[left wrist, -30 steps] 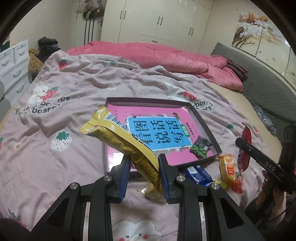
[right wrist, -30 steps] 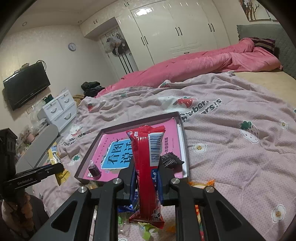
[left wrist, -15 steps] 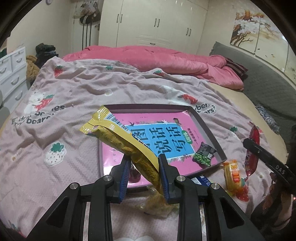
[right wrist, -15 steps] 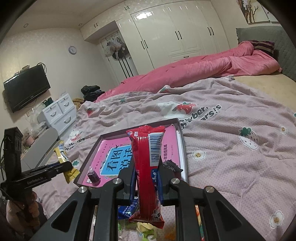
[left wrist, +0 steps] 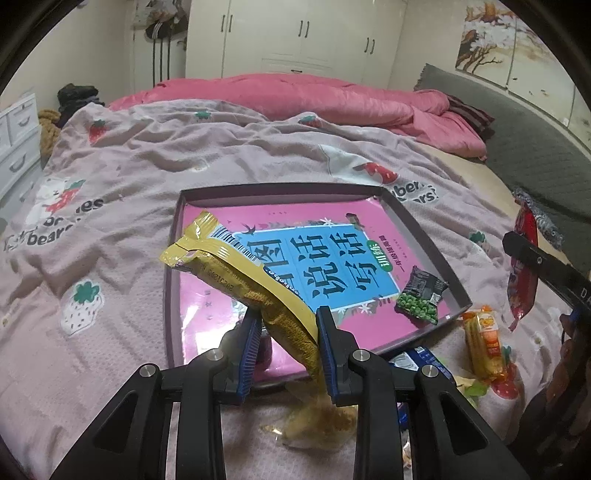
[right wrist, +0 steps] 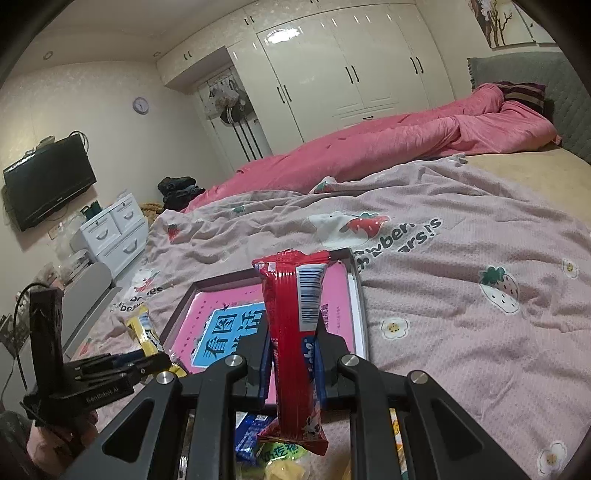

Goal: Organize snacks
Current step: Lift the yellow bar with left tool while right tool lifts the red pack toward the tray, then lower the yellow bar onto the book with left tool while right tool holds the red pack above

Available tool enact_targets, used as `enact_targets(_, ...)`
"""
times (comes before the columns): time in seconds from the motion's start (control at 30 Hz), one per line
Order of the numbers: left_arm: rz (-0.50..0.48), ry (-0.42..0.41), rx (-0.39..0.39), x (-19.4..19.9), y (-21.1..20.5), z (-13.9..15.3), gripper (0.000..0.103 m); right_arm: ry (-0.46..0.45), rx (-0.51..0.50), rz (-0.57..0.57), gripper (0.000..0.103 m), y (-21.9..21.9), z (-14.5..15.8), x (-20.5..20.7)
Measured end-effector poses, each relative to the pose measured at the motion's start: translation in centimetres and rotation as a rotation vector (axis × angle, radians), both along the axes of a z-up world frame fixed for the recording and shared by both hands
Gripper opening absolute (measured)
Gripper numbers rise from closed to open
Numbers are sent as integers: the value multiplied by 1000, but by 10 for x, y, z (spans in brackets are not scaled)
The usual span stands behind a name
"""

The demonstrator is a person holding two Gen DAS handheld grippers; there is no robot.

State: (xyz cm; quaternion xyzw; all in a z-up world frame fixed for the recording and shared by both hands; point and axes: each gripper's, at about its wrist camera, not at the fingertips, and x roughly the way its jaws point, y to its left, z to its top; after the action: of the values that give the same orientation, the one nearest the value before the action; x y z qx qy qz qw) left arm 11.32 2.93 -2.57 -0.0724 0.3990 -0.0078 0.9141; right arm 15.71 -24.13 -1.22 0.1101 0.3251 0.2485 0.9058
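Across the bed's strawberry quilt (left wrist: 122,177) sat the tray (left wrist: 288,192) (pea packet (left wrist: 421,299) already inside), so my left tongs (left wrist: 286,347) clenched the yellow snack bag (left wrist: 247,280) over it for dropping, while my right tongs (right wrist: 293,363) gripped the red snack bar (right wrist: 295,332) upright nearby.

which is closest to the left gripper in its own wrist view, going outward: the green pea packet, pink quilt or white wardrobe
From the left gripper:
1. green pea packet, in the tray's near right corner
2. pink quilt, across the bed's far side
3. white wardrobe, against the back wall
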Motion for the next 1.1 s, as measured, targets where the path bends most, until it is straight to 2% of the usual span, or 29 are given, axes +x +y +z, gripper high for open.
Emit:
enact_targets(0.5, -21, 31, 23, 13, -10, -21, 31, -4, -27, -32, 19, 5, -9, 24)
enact_targets(1.1, -74, 45, 24, 29, -21, -30, 31, 27, -127, 3, 19, 30, -31, 43)
